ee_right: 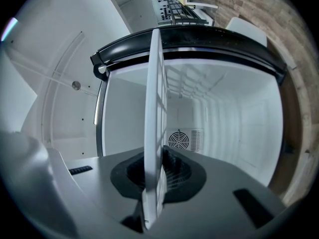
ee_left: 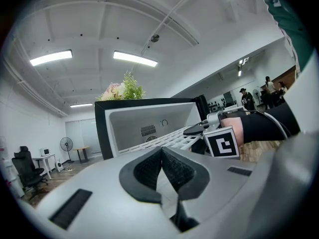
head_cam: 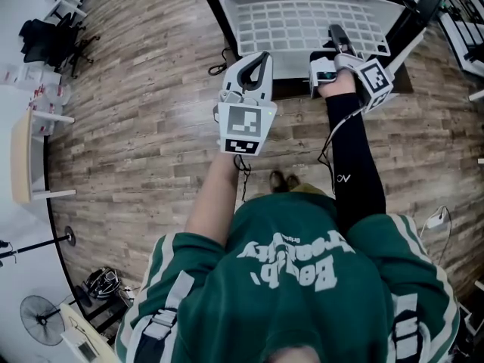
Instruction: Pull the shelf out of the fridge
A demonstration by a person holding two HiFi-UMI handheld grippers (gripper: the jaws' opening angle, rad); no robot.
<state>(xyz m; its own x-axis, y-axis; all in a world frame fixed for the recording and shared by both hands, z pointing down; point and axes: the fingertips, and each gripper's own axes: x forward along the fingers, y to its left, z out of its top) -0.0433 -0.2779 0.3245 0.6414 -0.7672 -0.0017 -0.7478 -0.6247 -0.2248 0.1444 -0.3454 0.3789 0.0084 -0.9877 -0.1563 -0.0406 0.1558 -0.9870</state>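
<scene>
Plainly, the right gripper [ee_right: 157, 178] has its 2 jaws pinched narrow on the front edge of the white grid shelf [ee_right: 153, 108], which runs ahead of them into the open fridge [ee_right: 189, 39]. The left gripper [ee_left: 162, 168] has its jaws pressed together on nothing, with the shelf ahead to their right.
</scene>
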